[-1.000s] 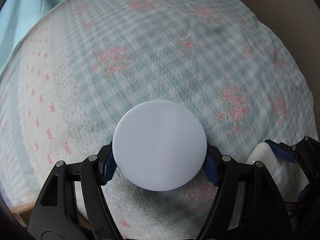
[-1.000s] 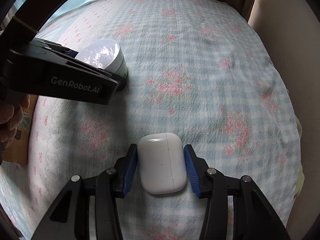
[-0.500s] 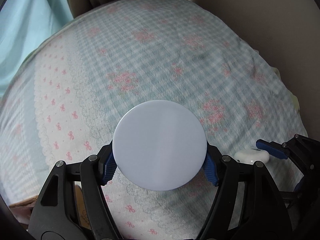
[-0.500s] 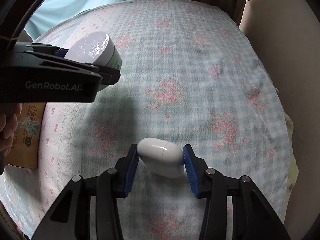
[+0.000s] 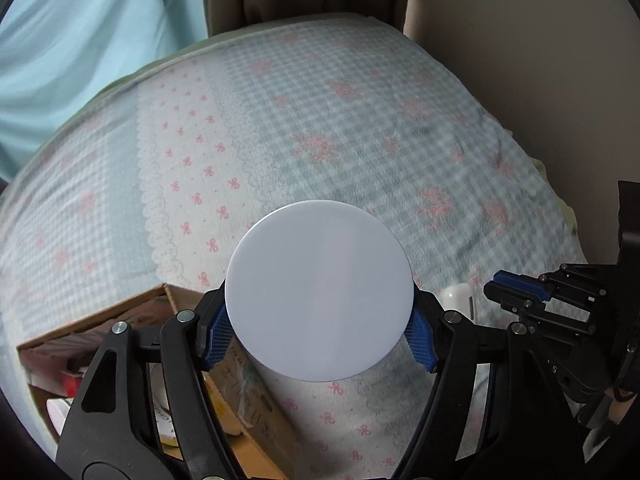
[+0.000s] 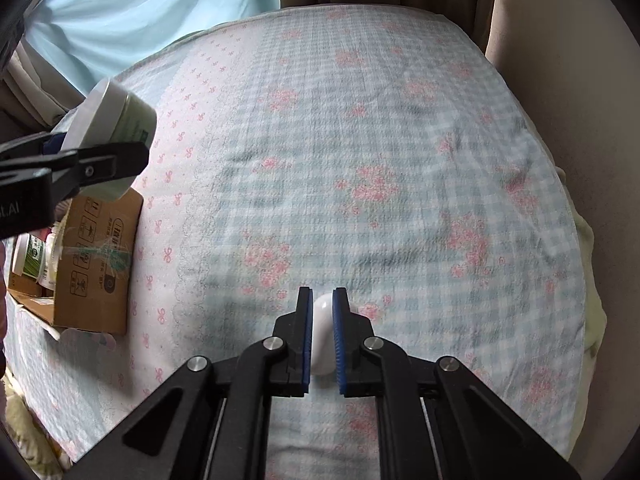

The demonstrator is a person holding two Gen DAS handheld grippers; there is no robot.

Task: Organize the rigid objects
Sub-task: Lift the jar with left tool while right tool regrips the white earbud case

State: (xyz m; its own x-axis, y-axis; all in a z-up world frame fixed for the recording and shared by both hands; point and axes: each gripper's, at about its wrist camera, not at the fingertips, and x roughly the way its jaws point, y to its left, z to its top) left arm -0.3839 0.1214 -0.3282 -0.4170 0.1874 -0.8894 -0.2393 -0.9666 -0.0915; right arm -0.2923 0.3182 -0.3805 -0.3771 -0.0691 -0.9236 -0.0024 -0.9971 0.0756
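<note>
The left claw (image 5: pixel 320 332) is clamped on a white-lidded round jar (image 5: pixel 319 290), its blue pads (image 5: pixel 216 334) pressed against the jar's sides, and holds it in the air above the near edge of the bed (image 5: pixel 360 152). From the right wrist view the jar (image 6: pixel 116 120) shows a green label and hangs just above the cardboard box (image 6: pixel 96 264). That box stands beside the bed and already has several packets and containers in it, so part of the sorting looks done. The right claw (image 6: pixel 322 336) has its jaws nearly together, pinching a small white earbud case (image 6: pixel 322 340) edge-on between them; the case appears lifted a little off the bedspread, well to the right of the box. Nothing else loose shows on the bedspread. By my reading both remaining objects are picked up but neither is stowed: the jar is close to going into the box, while the case has the width of the bed yet to travel.
</note>
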